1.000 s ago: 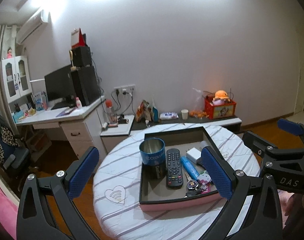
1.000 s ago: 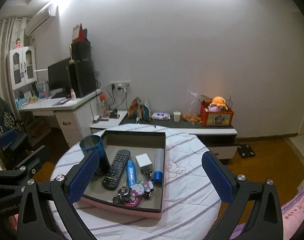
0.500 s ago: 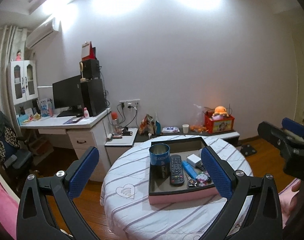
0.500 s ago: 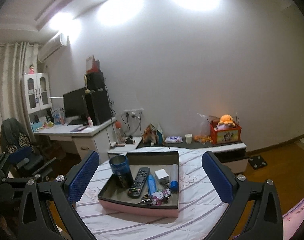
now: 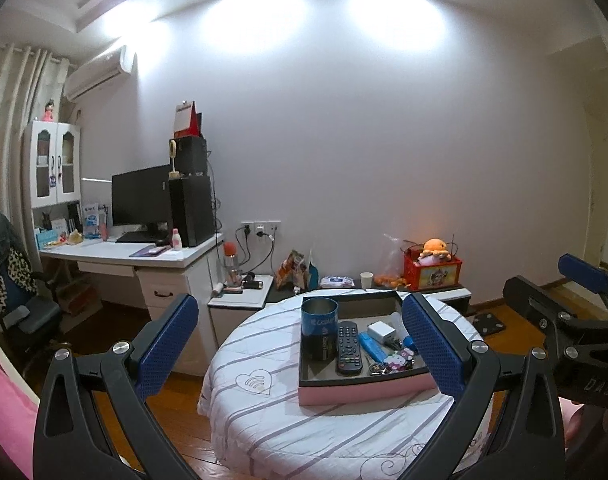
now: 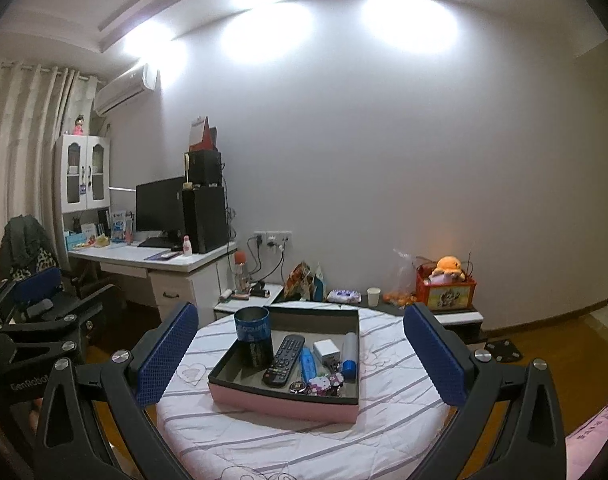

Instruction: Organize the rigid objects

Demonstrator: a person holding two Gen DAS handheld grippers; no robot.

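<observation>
Tray (image 6: 282,400), pink-sided, on round striped tabletop (image 6: 383,432). Contents, left to right: blue cup (image 6: 252,334), upright; remote (image 6: 284,359); blue tube (image 6: 307,364); white adapter (image 6: 325,349); keyring charms (image 6: 323,383) near front wall. Left hand-held gripper (image 5: 300,344) spread, holding nothing. Right hand-held gripper (image 6: 300,346) likewise spread, holding nothing.

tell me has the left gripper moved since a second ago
Yes. The left gripper has backed away from the pink tray: against its own fingers, the tray and round table now look smaller and sit farther off.
</observation>
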